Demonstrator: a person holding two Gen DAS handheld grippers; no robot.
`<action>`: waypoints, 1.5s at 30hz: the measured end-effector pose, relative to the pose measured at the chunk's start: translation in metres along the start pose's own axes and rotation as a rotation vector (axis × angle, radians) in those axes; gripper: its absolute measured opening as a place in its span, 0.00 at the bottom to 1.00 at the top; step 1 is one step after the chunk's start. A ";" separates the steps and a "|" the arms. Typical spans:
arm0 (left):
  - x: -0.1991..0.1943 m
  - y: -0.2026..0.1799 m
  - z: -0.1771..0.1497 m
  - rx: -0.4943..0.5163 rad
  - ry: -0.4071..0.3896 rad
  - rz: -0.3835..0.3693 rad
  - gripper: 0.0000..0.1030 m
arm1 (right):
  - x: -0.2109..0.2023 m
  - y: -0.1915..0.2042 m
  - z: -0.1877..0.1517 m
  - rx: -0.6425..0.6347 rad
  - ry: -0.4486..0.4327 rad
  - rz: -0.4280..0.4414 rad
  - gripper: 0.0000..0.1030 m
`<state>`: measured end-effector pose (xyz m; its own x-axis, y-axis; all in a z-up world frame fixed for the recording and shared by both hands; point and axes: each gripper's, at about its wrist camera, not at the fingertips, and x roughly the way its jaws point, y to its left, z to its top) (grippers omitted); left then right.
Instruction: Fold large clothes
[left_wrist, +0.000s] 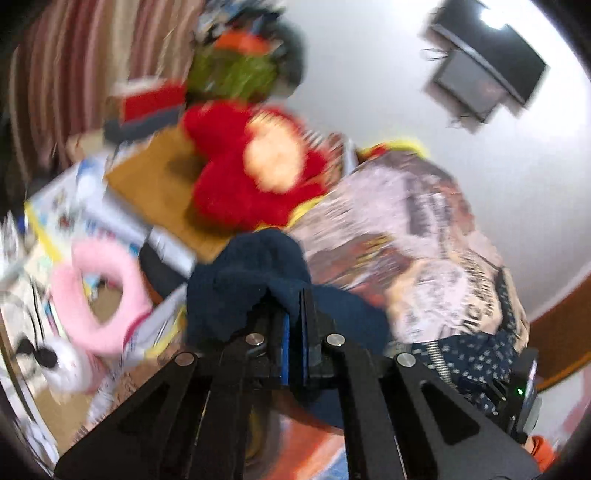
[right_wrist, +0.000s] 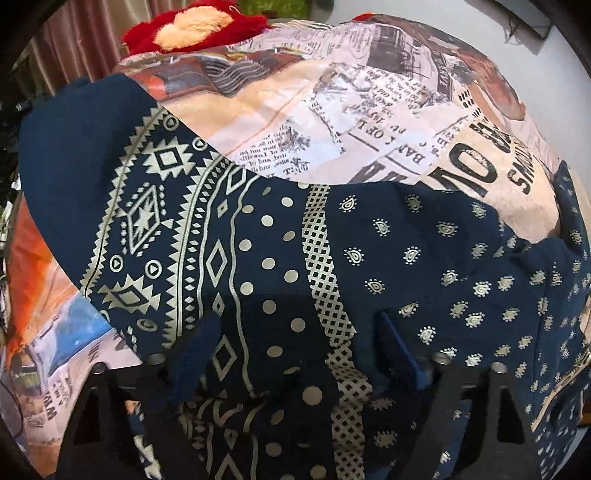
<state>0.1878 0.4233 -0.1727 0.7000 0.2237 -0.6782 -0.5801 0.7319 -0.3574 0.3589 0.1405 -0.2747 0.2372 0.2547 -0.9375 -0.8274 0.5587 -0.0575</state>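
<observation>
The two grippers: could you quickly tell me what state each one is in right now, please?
Left gripper: closed, pinching a bunch of the navy garment.
Right gripper: open, fingers spread over the navy garment, holding nothing.

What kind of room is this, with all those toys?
Probably a bedroom at home. A newspaper-print bedsheet lies under the blue garment, a red plush toy sits behind, and striped curtains hang there.

A home bedroom: newspaper-print bedsheet (right_wrist: 332, 96), red plush toy (left_wrist: 251, 162), striped curtains (left_wrist: 74, 66), and a wall-mounted television (left_wrist: 484, 62).
</observation>
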 end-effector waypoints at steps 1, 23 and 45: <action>-0.007 -0.012 0.004 0.029 -0.018 -0.010 0.03 | -0.004 -0.001 0.001 0.008 0.000 0.012 0.69; 0.008 -0.324 -0.107 0.490 0.196 -0.389 0.03 | -0.161 -0.154 -0.112 0.407 -0.166 0.042 0.82; -0.019 -0.208 -0.122 0.522 0.218 -0.142 0.47 | -0.168 -0.114 -0.124 0.296 -0.185 0.045 0.82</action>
<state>0.2438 0.1887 -0.1636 0.6218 0.0026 -0.7832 -0.1658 0.9778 -0.1284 0.3503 -0.0642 -0.1530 0.3144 0.4084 -0.8570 -0.6624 0.7410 0.1101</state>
